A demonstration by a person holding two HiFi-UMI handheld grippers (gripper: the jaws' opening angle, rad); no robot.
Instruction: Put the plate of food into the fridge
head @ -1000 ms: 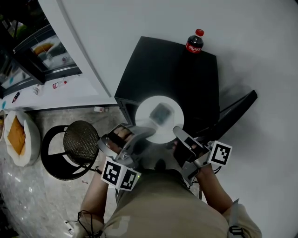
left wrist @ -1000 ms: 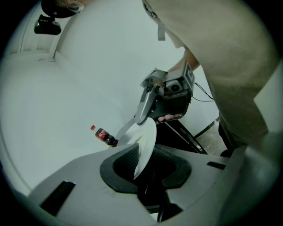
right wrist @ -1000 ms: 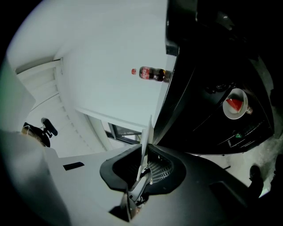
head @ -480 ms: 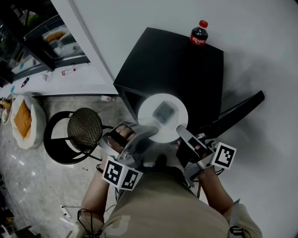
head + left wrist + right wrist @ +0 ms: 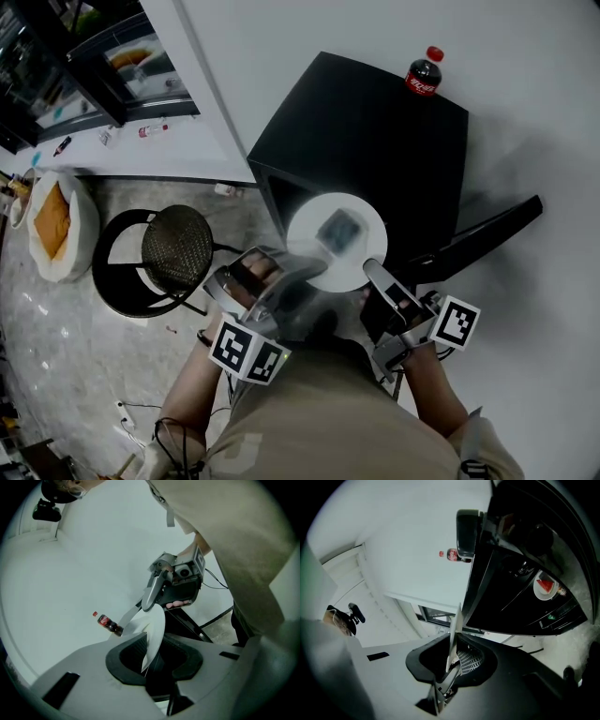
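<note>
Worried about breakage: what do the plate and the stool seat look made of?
Plate: smooth white with a thin edge and a faint sheen; probably ceramic or melamine, unclear which. Stool seat: dark woven mesh with a visible grid texture, likely wire or wicker.

1. The food (image 5: 339, 230) on the plate (image 5: 323, 267) is a blurred grey-blue patch in the head view; its kind cannot be told.
2. Both gripper views catch the plate edge-on, so its top face and the food are out of sight there.
3. In the head view the plate's rim covers the lower jaw of the left claw (image 5: 302, 270) and of the right claw (image 5: 371, 272).
4. The fridge (image 5: 506, 588) interior is dark in the right gripper view; a white dish (image 5: 545, 586) with something red is too small to identify.
5. The bottle (image 5: 424, 75) label is too small to read.
</note>
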